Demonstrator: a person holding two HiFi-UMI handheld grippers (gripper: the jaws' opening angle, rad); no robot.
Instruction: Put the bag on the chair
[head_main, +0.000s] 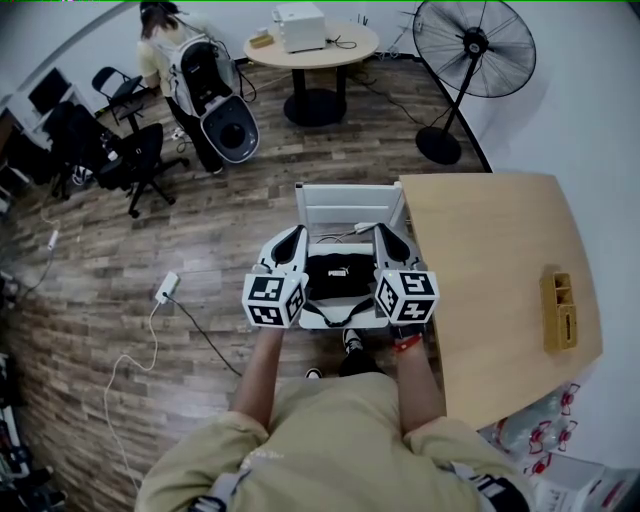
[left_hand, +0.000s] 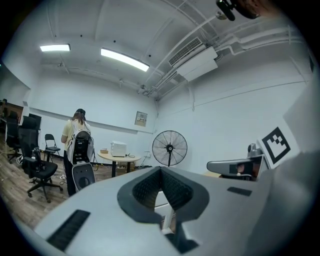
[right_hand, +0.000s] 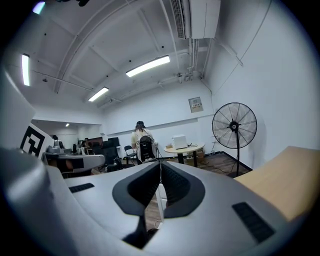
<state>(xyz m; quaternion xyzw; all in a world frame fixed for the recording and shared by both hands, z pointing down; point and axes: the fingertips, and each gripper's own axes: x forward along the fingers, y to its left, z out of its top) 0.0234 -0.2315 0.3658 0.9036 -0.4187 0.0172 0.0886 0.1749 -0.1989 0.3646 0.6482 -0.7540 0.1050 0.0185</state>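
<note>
The black fabric bag (head_main: 335, 280) lies on the seat of the white chair (head_main: 345, 203), between my 2 grippers. The left gripper (head_main: 296, 236) and the right gripper (head_main: 384, 234) are both clenched on nothing. I would raise them straight up, catching no strap

Room evenly bright. Your light comes from ceiling strips (left_hand: 125, 59), blown out to plain white with slight glare around them. Pale walls (left_hand: 225, 115) bounce light back. Head view: shadows on floor (head_main: 200, 230) soft and faint, contrast gentle. All three views fisheye — straight lines bow toward edges, and corners go black in your gripper views. Left gripper (left_hand: 161, 172) and right gripper (right_hand: 160, 165) sit close to lens, surfaces soft — far room sharper.
</note>
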